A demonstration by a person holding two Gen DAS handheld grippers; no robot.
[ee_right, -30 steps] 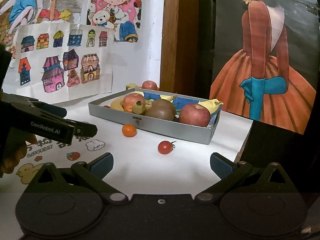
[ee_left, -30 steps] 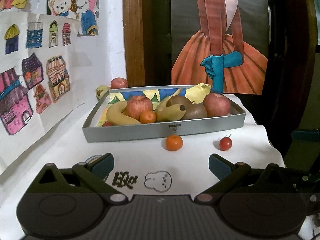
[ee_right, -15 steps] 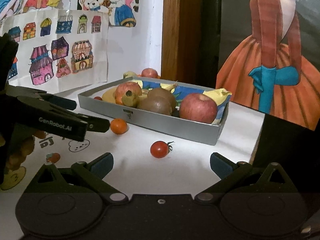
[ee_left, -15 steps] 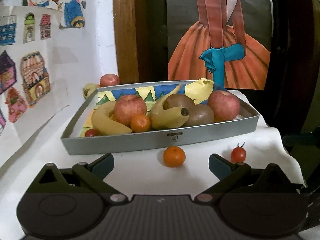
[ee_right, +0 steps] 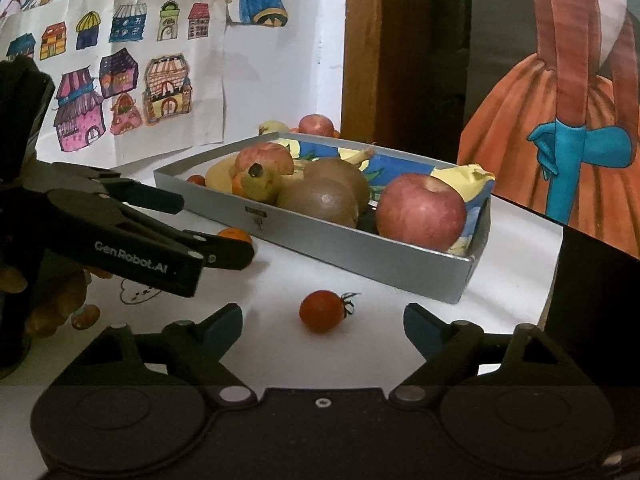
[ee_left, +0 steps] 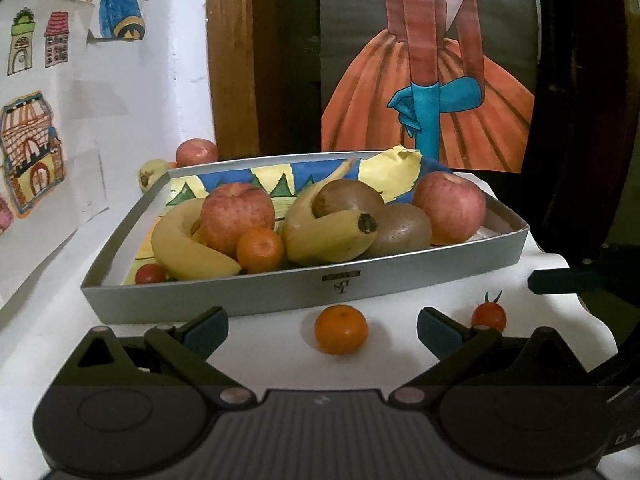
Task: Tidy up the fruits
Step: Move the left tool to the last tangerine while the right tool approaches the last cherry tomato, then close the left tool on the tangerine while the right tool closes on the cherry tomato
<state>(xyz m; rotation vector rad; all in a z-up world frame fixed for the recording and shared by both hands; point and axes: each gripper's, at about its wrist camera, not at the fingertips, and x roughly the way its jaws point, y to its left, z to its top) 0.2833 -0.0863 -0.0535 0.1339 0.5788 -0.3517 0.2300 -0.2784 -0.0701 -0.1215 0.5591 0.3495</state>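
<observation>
While left claw [ee_left: 322, 328] gapes around tangerine [ee_left: 341, 329], only right view shows spread right claw [ee_right: 323, 322] framing tomato [ee_right: 322, 311].

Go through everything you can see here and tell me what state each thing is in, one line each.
Left hand-held gripper: open, empty, lined up on the mandarin.
Right hand-held gripper: open, empty, lined up on the tomato.
Mandarin: loose on the table, outside the tray.
Tomato: loose on the table, stem on.
Tray: uncovered, holding apples, bananas, kiwis, a mandarin and a tomato.
Apple behind tray: outside, by the wall.
</observation>
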